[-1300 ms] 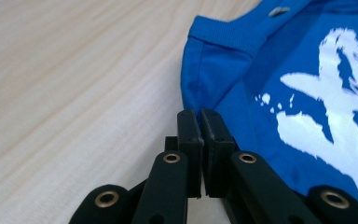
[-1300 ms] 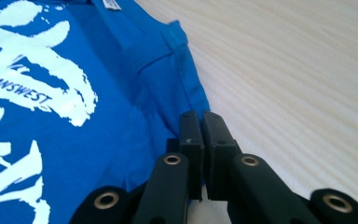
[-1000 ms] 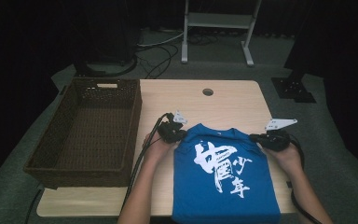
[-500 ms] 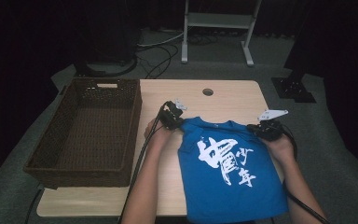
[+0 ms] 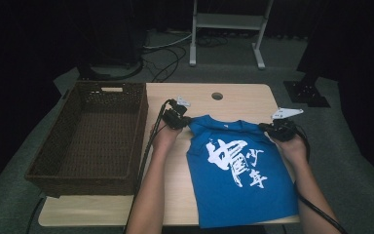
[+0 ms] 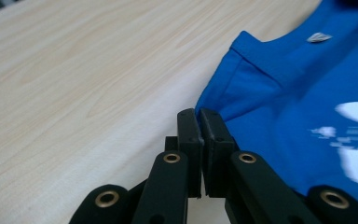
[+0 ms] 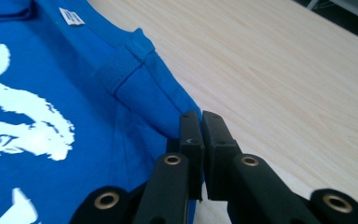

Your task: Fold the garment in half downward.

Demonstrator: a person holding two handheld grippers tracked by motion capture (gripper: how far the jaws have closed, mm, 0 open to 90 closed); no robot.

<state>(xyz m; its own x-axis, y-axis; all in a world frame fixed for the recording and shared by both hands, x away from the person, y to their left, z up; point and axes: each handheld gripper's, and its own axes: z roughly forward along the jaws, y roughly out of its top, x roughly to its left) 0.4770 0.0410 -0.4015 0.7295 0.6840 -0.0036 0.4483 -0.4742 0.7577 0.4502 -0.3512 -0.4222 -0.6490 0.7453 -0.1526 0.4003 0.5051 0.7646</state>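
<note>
The shirt (image 5: 238, 170) is matt blue cloth with a ribbed collar band and a flat white print. Beneath it, the table (image 5: 243, 100) is pale wood-grain, smooth with a soft sheen. Left of the table, the basket (image 5: 92, 136) is rough dark wicker. The left gripper (image 6: 199, 116) and right gripper (image 7: 201, 119) look like matt black plastic with brass-coloured rivets.

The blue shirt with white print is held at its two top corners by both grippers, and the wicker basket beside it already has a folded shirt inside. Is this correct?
Not quite: the wicker basket holds nothing, as the high view shows. The rest stands: the left gripper and right gripper are each shut on a top corner of the blue shirt.
</note>
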